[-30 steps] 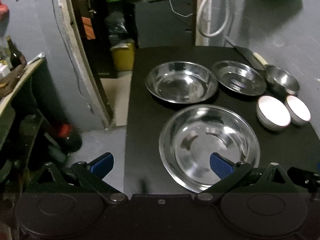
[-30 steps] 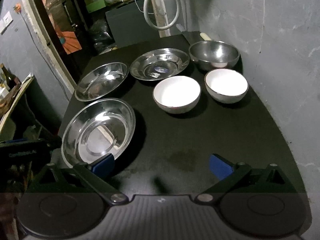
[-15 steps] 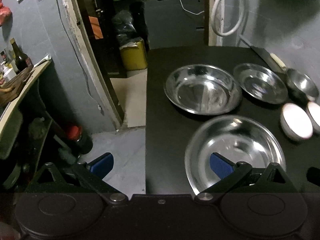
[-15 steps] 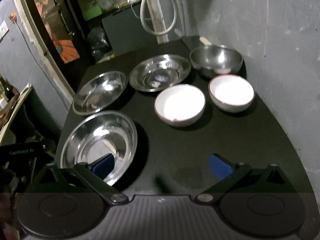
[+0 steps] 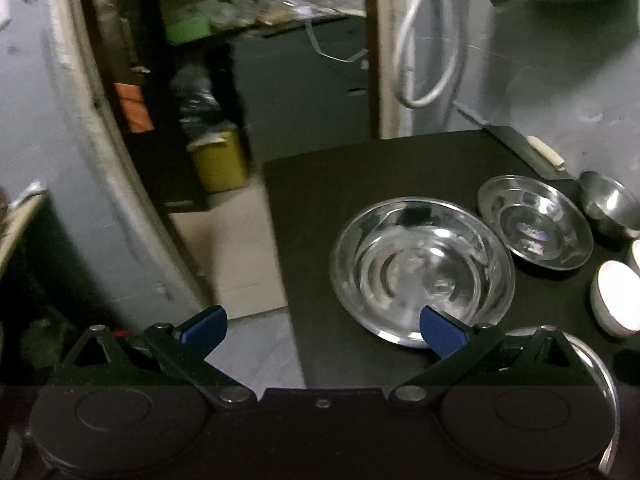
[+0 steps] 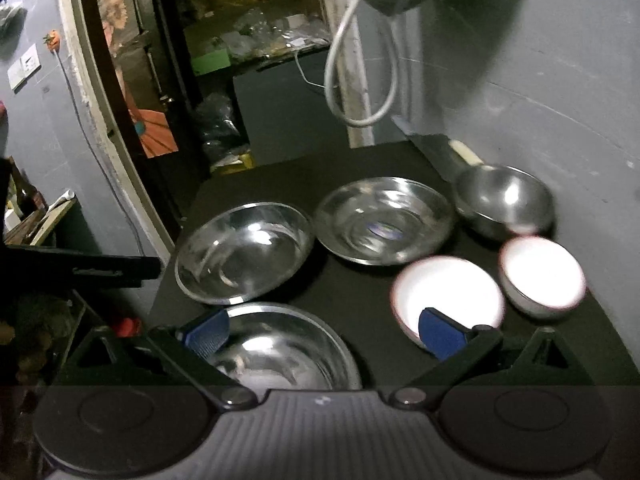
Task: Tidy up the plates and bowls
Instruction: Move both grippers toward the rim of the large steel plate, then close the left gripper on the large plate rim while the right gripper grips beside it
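Steel plates and bowls laid out unstacked on the dark surface (image 6: 360, 168)

Both grippers are held open, empty; the nearest steel plate (image 6: 280, 352) is found just below the right gripper (image 6: 322, 334), nearer than the left gripper (image 5: 320, 326).

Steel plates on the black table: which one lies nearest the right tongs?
The nearest steel plate, directly under the open right tongs. The other two plates lie farther back in a row.

The black table (image 6: 360, 164) carries three steel plates (image 6: 244, 254) (plus three bowls (image 6: 448, 296)).
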### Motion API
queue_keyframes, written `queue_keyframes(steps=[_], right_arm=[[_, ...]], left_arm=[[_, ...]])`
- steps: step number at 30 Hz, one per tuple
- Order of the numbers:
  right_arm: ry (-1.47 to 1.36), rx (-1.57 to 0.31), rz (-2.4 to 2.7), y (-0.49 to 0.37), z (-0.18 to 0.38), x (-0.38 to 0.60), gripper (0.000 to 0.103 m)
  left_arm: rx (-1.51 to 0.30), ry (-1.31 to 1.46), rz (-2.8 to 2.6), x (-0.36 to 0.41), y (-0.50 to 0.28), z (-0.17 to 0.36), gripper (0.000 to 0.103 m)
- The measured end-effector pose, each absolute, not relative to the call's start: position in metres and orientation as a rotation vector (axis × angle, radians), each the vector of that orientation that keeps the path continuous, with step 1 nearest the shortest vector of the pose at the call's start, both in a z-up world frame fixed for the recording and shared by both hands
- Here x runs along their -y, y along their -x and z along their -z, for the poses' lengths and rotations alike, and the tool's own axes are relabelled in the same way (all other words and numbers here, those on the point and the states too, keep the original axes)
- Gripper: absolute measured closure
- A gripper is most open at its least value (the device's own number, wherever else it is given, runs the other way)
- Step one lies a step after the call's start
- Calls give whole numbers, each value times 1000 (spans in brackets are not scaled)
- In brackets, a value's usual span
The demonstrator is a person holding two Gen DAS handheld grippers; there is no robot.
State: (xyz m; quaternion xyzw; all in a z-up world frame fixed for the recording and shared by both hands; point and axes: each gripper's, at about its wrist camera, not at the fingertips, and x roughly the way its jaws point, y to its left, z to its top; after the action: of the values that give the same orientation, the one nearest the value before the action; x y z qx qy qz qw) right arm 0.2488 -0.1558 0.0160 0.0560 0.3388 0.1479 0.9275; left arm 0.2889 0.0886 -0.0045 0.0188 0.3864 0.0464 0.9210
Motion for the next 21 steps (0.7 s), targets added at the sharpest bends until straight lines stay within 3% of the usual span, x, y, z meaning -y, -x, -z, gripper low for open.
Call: queue_keyframes(steps=[10, 21], right_arm=[[-161, -690, -273, -307, -1, 116, 3], [-213, -785, -283, -348, 22, 99, 43]], left_arm=[[-826, -40, 23, -108, -350, 25, 3], [-869, -22, 71, -117, -372, 40, 27]])
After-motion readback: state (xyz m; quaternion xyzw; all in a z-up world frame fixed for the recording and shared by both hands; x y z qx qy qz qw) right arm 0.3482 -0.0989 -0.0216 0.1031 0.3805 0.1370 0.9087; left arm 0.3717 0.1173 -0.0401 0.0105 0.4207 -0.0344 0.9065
